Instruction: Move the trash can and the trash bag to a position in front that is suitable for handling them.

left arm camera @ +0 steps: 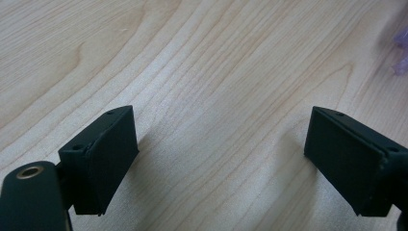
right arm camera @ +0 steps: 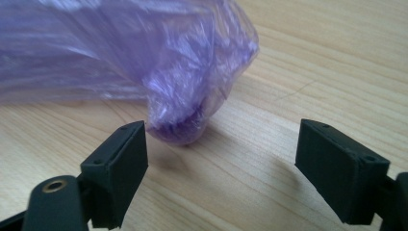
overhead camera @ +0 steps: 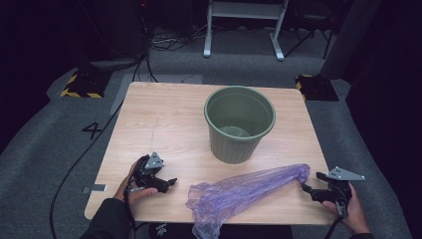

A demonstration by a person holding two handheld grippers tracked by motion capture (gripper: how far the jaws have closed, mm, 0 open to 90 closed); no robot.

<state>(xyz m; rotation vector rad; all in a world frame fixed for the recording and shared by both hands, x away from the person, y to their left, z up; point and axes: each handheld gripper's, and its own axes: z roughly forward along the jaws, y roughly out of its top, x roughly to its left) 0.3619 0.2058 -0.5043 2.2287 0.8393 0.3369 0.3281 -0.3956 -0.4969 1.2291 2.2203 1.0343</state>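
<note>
- A green ribbed waste bin [overhead camera: 239, 123] stands upright on the wooden table [overhead camera: 159, 124], toward the far edge and a little right of the middle.
- A purple plastic bag [overhead camera: 239, 191] lies stretched along the near edge; its crumpled wide end hangs a little over this edge, and its narrow end points to the right edge.
- The left gripper [overhead camera: 169, 182] rests near the near left corner, held by the person's left hand [overhead camera: 130, 188]. Its jaws are spread wide and grasp nothing; only bare wood lies between them in the left gripper view.
- The right gripper [overhead camera: 304, 186] is at the near right corner in the right hand [overhead camera: 348, 209]. Its jaws are also spread apart, and the narrow end of the bag [right arm camera: 144, 53] lies just in front of them, near its left jaw in the right gripper view, not pinched.
</note>
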